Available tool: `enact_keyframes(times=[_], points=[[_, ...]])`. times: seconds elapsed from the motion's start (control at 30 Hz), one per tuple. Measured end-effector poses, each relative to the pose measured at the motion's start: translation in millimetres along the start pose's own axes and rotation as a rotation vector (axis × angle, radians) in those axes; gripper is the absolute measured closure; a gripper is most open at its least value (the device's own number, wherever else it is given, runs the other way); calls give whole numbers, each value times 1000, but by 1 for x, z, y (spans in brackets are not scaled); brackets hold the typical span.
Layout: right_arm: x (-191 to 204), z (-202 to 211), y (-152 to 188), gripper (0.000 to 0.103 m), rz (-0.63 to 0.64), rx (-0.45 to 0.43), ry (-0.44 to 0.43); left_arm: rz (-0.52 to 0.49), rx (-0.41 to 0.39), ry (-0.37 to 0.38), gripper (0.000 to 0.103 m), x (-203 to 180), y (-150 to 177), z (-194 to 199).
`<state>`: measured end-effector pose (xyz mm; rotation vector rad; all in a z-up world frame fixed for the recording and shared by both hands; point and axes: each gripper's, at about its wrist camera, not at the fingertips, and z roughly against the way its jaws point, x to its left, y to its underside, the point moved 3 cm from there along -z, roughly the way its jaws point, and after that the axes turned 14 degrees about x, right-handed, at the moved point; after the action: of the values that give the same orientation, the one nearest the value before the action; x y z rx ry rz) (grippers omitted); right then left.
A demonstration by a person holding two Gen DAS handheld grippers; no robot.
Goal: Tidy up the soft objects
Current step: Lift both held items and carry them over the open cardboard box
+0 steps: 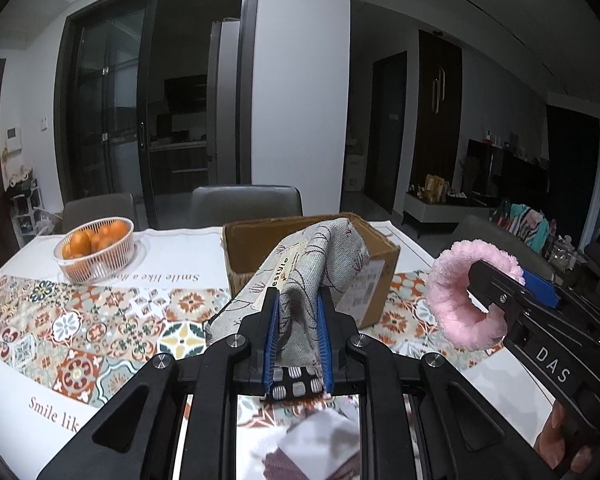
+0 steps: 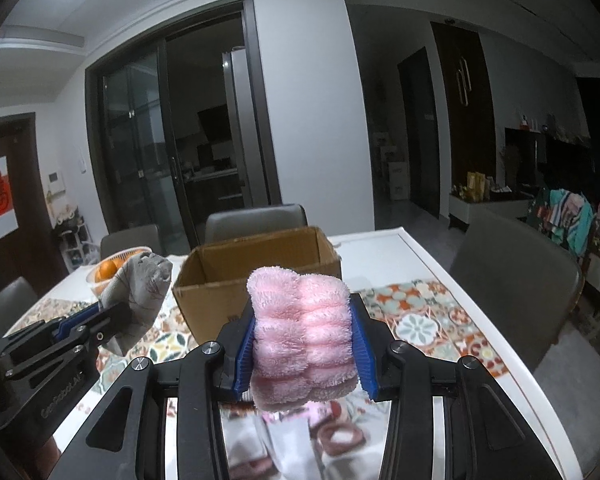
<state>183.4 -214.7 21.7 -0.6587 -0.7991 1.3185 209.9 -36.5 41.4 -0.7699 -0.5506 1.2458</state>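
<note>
While both grippers hang above the table [image 1: 16, 360] before the cardboard box [image 1: 252, 240], our left gripper [image 1: 298, 308] clamps the grey cloth [image 1: 320, 256] and our right gripper [image 2: 304, 322] clamps the pink fluffy cloth [image 2: 300, 320].

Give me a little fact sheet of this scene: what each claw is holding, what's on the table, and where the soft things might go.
Left gripper: shut on a folded grey printed fabric piece
Right gripper: shut on a fluffy pink rolled cloth
Likely container: open brown cardboard box, standing past both items, looks empty
Also on table: white wire basket of oranges
Surface: white table with patterned tile-print mat
Seating: grey chairs around the table
</note>
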Motion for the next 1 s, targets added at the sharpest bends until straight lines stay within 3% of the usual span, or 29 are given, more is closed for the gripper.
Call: enact_keyframes(times=[0.33, 0.73, 1.0], points=[[3, -30, -36, 60, -1, -27, -51, -6, -29, 3, 84, 6, -35, -20], [13, -63, -78, 60, 62, -78, -26, -6, -31, 33, 84, 12, -74, -59], [8, -110, -99, 60, 71, -10, -56, -4, 15, 16, 84, 15, -90, -104]])
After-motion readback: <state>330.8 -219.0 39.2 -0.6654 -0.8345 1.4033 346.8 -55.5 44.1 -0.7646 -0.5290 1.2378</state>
